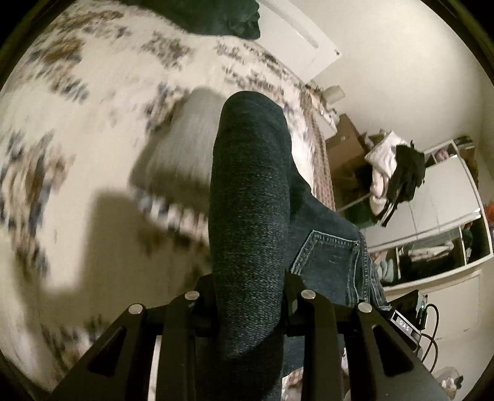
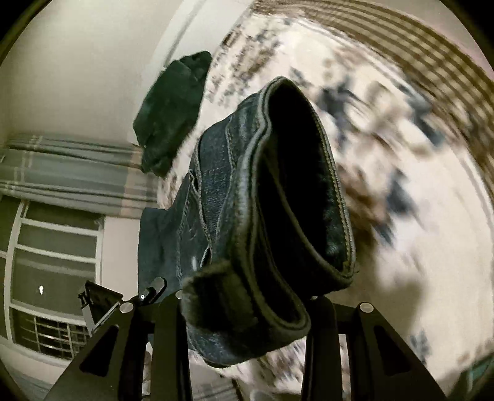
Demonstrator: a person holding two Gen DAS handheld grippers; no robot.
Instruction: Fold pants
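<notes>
Dark blue jeans (image 1: 250,197) hang lifted above a bed with a white floral bedspread (image 1: 77,123). My left gripper (image 1: 248,296) is shut on a thick bunch of the denim; a back pocket (image 1: 330,256) shows to its right. In the right wrist view my right gripper (image 2: 247,305) is shut on the jeans (image 2: 278,191) at the waistband, whose opening gapes toward the camera. The fingertips of both grippers are hidden by cloth.
A dark green garment (image 1: 216,18) lies at the far end of the bed, also seen in the right wrist view (image 2: 173,114). Beside the bed are a cardboard box (image 1: 345,148), a clothes pile (image 1: 395,172) and white shelving (image 1: 447,216). A window with curtains (image 2: 61,172) is at the left.
</notes>
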